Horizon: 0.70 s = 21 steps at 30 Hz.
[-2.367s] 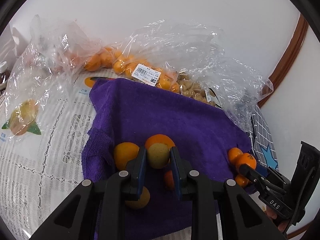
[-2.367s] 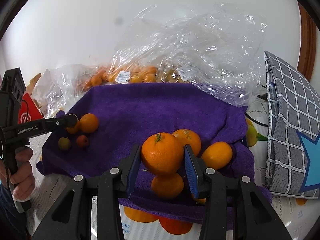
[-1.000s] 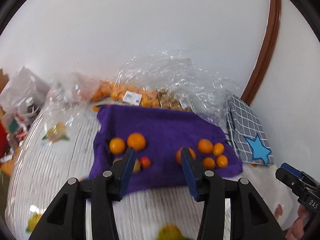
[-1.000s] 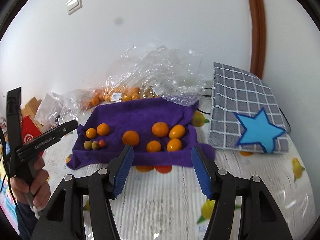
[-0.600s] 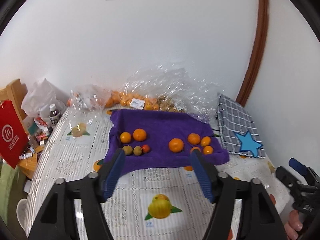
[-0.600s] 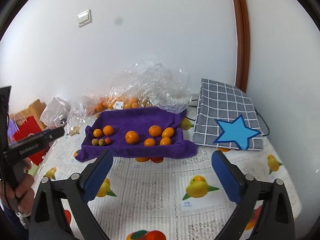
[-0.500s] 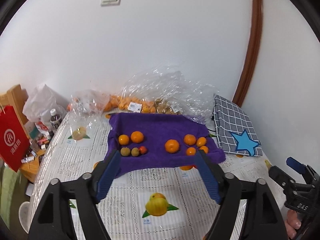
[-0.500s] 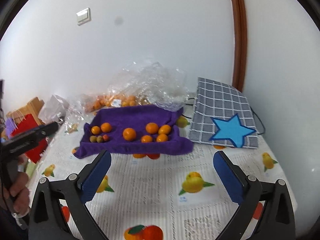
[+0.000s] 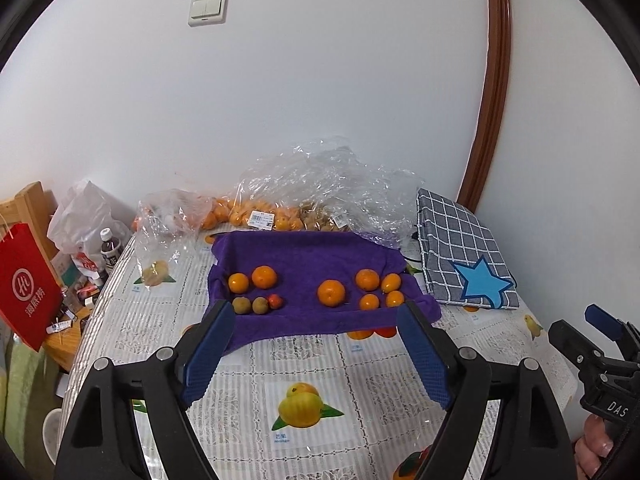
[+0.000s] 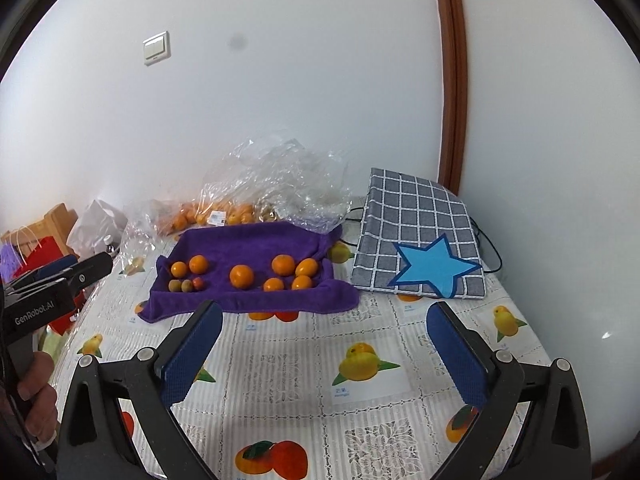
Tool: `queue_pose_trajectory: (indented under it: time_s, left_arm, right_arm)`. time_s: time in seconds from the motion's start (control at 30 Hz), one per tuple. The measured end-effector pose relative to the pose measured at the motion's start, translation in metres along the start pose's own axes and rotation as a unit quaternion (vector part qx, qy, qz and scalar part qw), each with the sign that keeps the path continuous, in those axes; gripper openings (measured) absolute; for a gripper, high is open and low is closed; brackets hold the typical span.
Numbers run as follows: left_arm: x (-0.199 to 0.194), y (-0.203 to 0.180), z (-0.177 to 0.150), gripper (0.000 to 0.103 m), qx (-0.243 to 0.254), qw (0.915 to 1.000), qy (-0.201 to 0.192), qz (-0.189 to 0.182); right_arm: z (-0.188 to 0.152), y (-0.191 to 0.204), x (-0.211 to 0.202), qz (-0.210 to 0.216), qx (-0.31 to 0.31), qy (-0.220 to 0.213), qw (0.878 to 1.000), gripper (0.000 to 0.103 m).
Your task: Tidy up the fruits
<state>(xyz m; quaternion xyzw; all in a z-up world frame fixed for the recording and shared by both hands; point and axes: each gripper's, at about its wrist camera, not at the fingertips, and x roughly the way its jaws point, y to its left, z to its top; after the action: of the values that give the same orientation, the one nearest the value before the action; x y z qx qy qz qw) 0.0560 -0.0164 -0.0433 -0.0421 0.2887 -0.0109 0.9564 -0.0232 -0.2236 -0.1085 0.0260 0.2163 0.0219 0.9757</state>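
A purple towel (image 9: 304, 256) lies on the table near the wall; it also shows in the right wrist view (image 10: 248, 248). On its left sit two oranges (image 9: 264, 277), two brownish-green fruits (image 9: 241, 305) and a small red fruit (image 9: 275, 301). On its right sit several oranges (image 9: 331, 292). My left gripper (image 9: 316, 354) is open and empty, well back from the towel. My right gripper (image 10: 324, 354) is open and empty, also far back over the tablecloth.
Clear plastic bags with oranges (image 9: 256, 214) lie behind the towel against the wall. A grey checked cushion with a blue star (image 10: 420, 244) lies at the right. A red paper bag (image 9: 26, 280) and bottles stand off the table's left edge.
Both grippers let go of their fruit, opened wide and pulled far back and up from the towel. The fruits now lie in two groups on the towel.
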Motion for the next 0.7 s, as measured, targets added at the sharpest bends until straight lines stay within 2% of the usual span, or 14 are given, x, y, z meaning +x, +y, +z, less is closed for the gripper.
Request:
queue_pose_trajectory:
  time_s: [0.23, 0.37, 0.7]
  left_arm:
    - [0.0023, 0.0002, -0.0031, 0.083, -0.003, 1.0, 0.001, 0.004]
    - [0.003, 0.0022, -0.0042, 0.083, -0.005, 1.0, 0.003, 0.005]
    - [0.0018, 0.003, -0.0044, 0.083, -0.007, 0.9999, 0.003, 0.008]
  right_arm:
    - [0.0008, 0.0001, 0.002, -0.015, 0.003, 0.004, 1.0, 0.101]
    - [0.0018, 0.0005, -0.0011, 0.001, 0.007, 0.002, 1.0, 0.101]
    - [0.0017, 0.0061, -0.002, -0.016, -0.004, -0.002, 1.0, 0.101]
